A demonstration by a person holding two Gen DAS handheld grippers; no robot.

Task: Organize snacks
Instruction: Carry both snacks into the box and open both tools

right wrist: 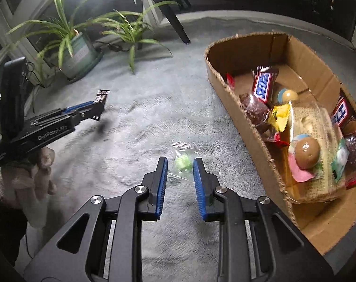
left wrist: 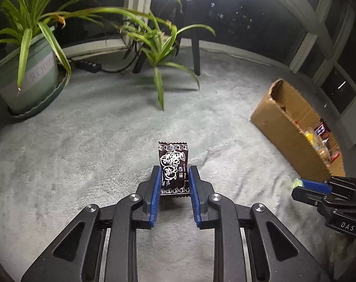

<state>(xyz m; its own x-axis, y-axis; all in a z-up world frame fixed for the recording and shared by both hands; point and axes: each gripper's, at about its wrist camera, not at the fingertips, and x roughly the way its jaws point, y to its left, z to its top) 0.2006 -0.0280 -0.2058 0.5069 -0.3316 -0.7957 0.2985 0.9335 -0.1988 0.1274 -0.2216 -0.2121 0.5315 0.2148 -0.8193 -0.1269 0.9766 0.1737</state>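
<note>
My left gripper (left wrist: pixel 173 173) is shut on a dark brown plum candy packet (left wrist: pixel 173 164) and holds it above the carpet; it also shows in the right wrist view (right wrist: pixel 102 95). My right gripper (right wrist: pixel 179 164) has its jaws around a green candy in a clear wrapper (right wrist: pixel 184 162) that lies on the carpet; I cannot tell whether the pads touch it. The cardboard box (right wrist: pixel 229 87) at the right holds several snacks, among them a Snickers bar (right wrist: pixel 263 85). The box also shows in the left wrist view (left wrist: pixel 279 122).
A potted spider plant (left wrist: pixel 27 80) stands at the far left, a second plant (left wrist: pixel 159 44) further back. A power strip (left wrist: pixel 88 65) and black chair legs (left wrist: pixel 196 56) are by the window. Pale carpet (left wrist: pixel 95 129) covers the floor.
</note>
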